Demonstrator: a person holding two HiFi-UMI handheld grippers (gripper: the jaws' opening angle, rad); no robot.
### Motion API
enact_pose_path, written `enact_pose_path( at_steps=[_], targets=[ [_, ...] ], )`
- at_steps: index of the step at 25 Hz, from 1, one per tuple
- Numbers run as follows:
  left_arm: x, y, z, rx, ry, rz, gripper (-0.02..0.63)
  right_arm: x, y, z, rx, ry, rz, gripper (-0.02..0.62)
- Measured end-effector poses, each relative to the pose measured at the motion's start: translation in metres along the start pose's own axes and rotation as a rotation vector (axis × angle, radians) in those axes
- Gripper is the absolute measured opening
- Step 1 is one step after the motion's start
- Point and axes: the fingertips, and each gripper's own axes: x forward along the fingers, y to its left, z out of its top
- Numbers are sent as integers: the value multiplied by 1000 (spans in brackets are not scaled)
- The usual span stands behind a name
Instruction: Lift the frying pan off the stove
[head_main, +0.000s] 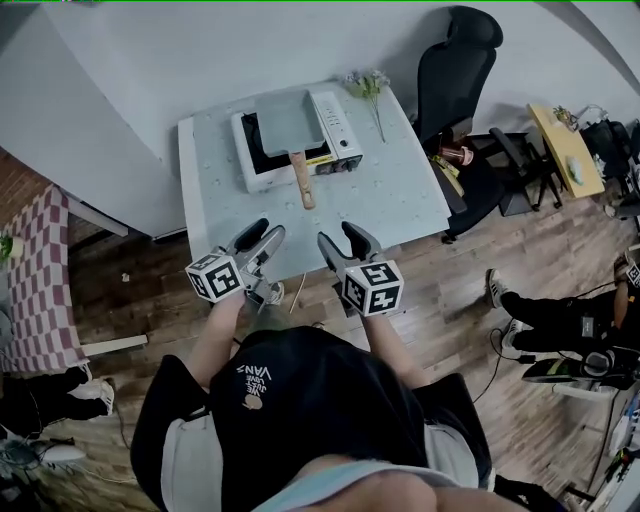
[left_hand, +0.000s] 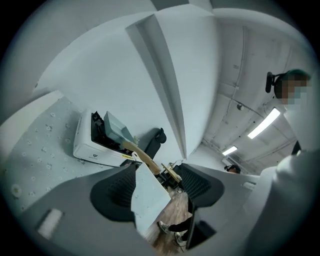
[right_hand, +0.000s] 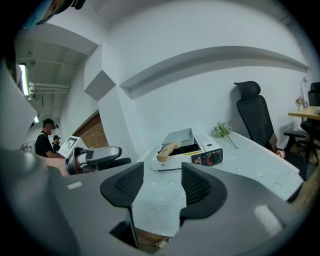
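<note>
A grey square frying pan (head_main: 288, 122) sits on a white portable stove (head_main: 258, 170) at the far side of the pale table (head_main: 400, 195). Its wooden handle (head_main: 302, 182) points toward me. Both grippers hover at the table's near edge, well short of the handle. The left gripper (head_main: 262, 236) is open and empty, and so is the right gripper (head_main: 342, 240). In the left gripper view the jaws (left_hand: 157, 187) frame the table corner, with the pan (left_hand: 116, 127) and stove (left_hand: 92, 147) far off. The right gripper (right_hand: 157, 185) faces the pan (right_hand: 180, 137) and handle (right_hand: 167, 149).
A sprig of flowers (head_main: 370, 88) lies right of the stove. A black office chair (head_main: 455, 60) stands at the table's far right corner, with a wooden desk (head_main: 565, 150) beyond it. A person's legs (head_main: 545, 315) stretch across the floor on the right. A checkered cloth (head_main: 35, 280) is at left.
</note>
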Motion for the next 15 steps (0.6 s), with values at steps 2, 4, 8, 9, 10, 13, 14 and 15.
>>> enact_pose_path(
  at_steps=[2,4,8,9,10,13,14,15],
  targets=[
    [9,7,6,-33,14,-23,264,10,2,4,-5,-4,-11,227],
    [20,13,13,-65,33,-54,267,21,4,9,-13,-8,-23,227],
    [40,32,26,-109,64,-93,273,42,6,10,-4,-4,-49,227],
    [46,36,29,-119,75,-105,275,47,6,10,2,-3,-57,227],
    [52,39,32,-130,87,-119,275,52,5,11,7,-3,-65,227],
    [70,47,35,-181,126,-156,279,65,4,11,11,3,-92,227],
    [75,47,34,-209,140,-174,279,68,4,11,11,7,-100,227],
    [80,46,33,-239,152,-194,281,71,4,9,12,11,-108,227]
  ],
)
